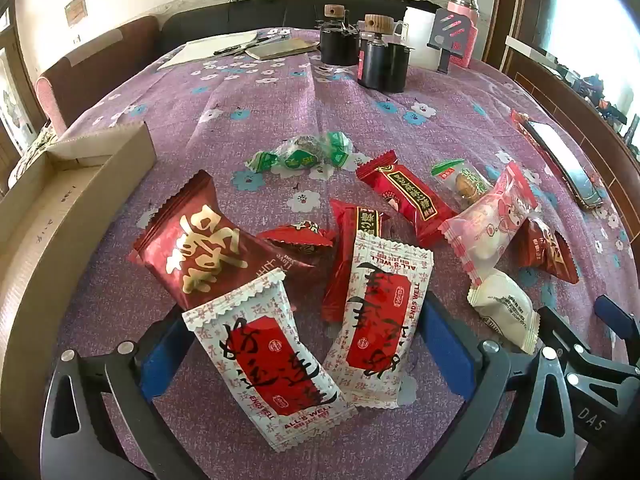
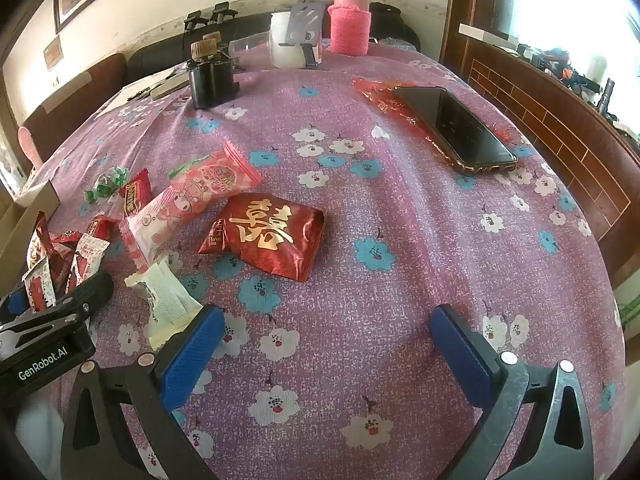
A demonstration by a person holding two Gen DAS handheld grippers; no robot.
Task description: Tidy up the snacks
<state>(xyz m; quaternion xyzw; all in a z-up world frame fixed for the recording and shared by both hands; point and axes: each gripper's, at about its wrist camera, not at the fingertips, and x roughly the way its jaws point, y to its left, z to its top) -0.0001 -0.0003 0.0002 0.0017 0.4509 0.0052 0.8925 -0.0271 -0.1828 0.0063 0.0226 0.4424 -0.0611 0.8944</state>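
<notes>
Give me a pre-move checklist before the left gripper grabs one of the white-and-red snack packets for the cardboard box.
1. Left gripper jaws open: ok, spread wide.
2. Target between the jaws: not ok, two white-and-red packets lie there side by side, so one is not singled out.
3. Packets free of the pile: cannot tell, the dark red packet seems to touch the left one.
4. Cardboard box open to receive: ok, open top at the left.
5. Right gripper out of the way: ok, open over bare purple tablecloth.
6. Phone clear of the work: ok, far right.
</notes>
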